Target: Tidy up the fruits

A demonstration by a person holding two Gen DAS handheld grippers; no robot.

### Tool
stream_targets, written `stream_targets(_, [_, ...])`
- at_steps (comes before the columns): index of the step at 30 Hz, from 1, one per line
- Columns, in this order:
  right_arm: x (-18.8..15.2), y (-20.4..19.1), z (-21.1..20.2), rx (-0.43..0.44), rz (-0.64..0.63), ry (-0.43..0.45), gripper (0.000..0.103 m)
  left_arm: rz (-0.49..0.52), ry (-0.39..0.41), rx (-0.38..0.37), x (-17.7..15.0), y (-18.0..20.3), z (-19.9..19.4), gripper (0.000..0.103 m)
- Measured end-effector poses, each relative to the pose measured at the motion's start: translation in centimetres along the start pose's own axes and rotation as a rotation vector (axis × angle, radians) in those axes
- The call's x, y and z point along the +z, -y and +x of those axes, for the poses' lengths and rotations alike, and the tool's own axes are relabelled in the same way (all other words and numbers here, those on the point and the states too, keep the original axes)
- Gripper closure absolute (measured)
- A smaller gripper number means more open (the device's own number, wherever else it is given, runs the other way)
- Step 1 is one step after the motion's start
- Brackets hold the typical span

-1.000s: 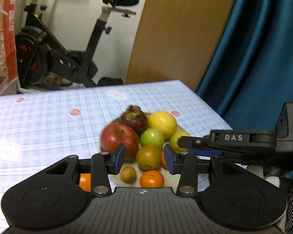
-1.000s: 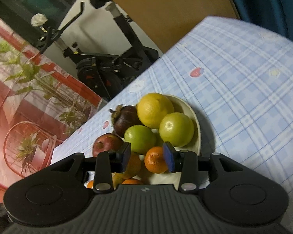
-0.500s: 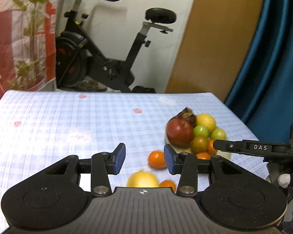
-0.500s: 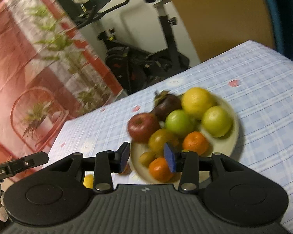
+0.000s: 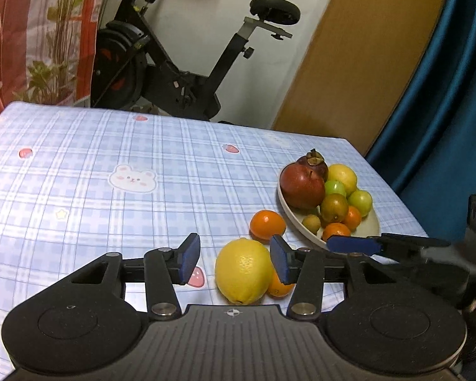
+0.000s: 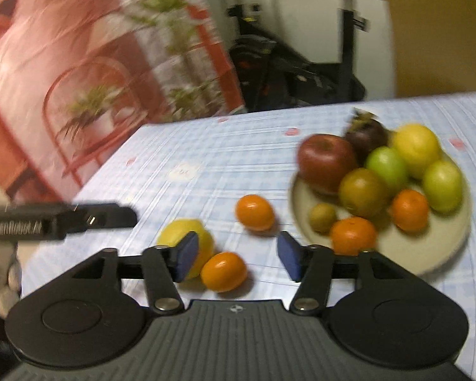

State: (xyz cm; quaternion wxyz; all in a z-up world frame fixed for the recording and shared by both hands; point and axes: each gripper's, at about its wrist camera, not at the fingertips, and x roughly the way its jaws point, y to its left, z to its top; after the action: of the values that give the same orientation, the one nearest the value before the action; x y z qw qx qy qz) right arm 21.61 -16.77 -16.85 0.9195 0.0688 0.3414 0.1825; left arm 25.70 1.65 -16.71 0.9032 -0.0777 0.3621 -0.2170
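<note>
A cream plate at the right holds a red apple, a dark fruit, a yellow citrus, green fruits and small oranges. Loose on the checked cloth lie a lemon and two oranges. My left gripper hangs over the lemon, jaws opening; the lemon sits between the pads with a gap at the left pad. My right gripper is also opening, and the nearer orange lies untouched between its fingers. The plate is to its right.
An exercise bike stands behind the table's far edge, with a red patterned hanging to the left and a wooden board and blue curtain to the right. The cloth left of the loose fruit is bare. Each gripper shows in the other's view.
Both views have swung left, from close over the plate to the loose lemon and oranges. Both pairs of jaws stand wider apart than before. The right view has rolled level.
</note>
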Motion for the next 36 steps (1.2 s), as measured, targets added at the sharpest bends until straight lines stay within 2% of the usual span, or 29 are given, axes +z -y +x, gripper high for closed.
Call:
stream_targets(4, [-0.3,-2.4,1.6,0.024,-0.156,-0.015,0.027,-0.026,-0.011,-0.039,-0.1,-0.8,0.4,0.047])
stream_targets(11, [-0.3,-3.9,4.7,0.076,-0.212,-0.049,0.027,-0.043,-0.044,-0.079,-0.4,-0.6,2.1,0.045])
stream_targets(13, [-0.3,-4.3,5.2,0.086,-0.228,-0.054,0.027,-0.043,-0.054,-0.089,-0.5,-0.4,2.6,0.039])
stream_targets(15, [-0.3,-4.5,5.4,0.085,-0.247,-0.053,0.029,-0.039,-0.062,-0.089,-0.6,-0.3,3.0,0.039])
stream_targets(23, [-0.8,-3.8,6.2,0.091,-0.229,-0.078,0.031,-0.023,-0.111,-0.07,-1.2,-0.2,4.6,0.039])
stream_targets(28, [-1.1,-3.6,6.5,0.088,-0.218,-0.089,0.037,-0.037,-0.131,-0.057,-1.5,-0.5,5.1,0.039])
stream_targets(32, [-1.1,-3.5,6.6,0.088,-0.208,-0.085,0.039,-0.041,-0.123,-0.068,-1.6,-0.6,5.2,0.046])
stream_targets(36, [-1.3,-3.6,6.2,0.081,-0.206,-0.066,0.04,-0.027,-0.109,-0.071,-1.5,-0.3,5.0,0.047])
